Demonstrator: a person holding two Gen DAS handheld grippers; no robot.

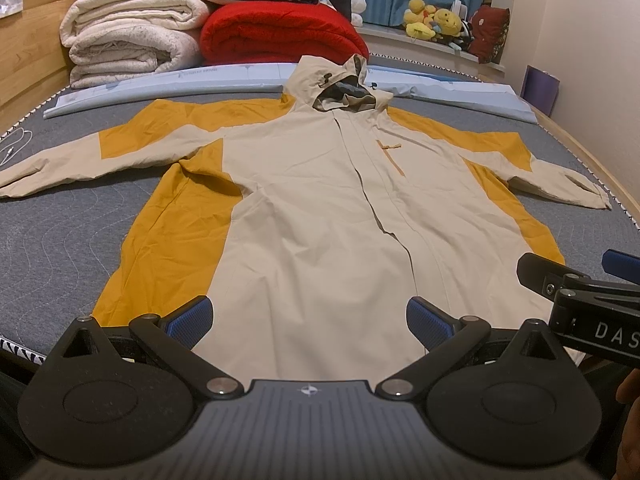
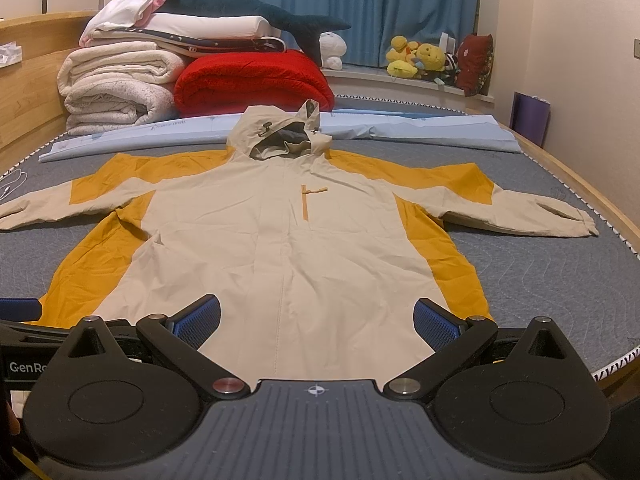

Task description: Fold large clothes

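Note:
A beige and mustard hooded jacket [image 1: 320,200] [image 2: 280,232] lies flat, front up, on the grey mattress [image 1: 60,240] [image 2: 540,280], sleeves spread to both sides and hood at the far end. My left gripper [image 1: 308,322] hovers open over the jacket's near hem, blue pads wide apart with nothing between them. My right gripper [image 2: 318,320] is also open above the hem, a little further right. In the left wrist view the right gripper [image 1: 576,276] shows at the right edge. The left gripper's body [image 2: 20,332] shows at the left edge of the right wrist view.
Folded white quilts [image 1: 128,44] and a red blanket [image 1: 280,32] are stacked at the far end, behind a rolled light blue sheet [image 1: 168,88]. Plush toys [image 2: 420,60] sit on the window ledge. A white cable [image 1: 12,144] lies at the far left. Wooden bed frame [image 2: 580,192] borders the mattress.

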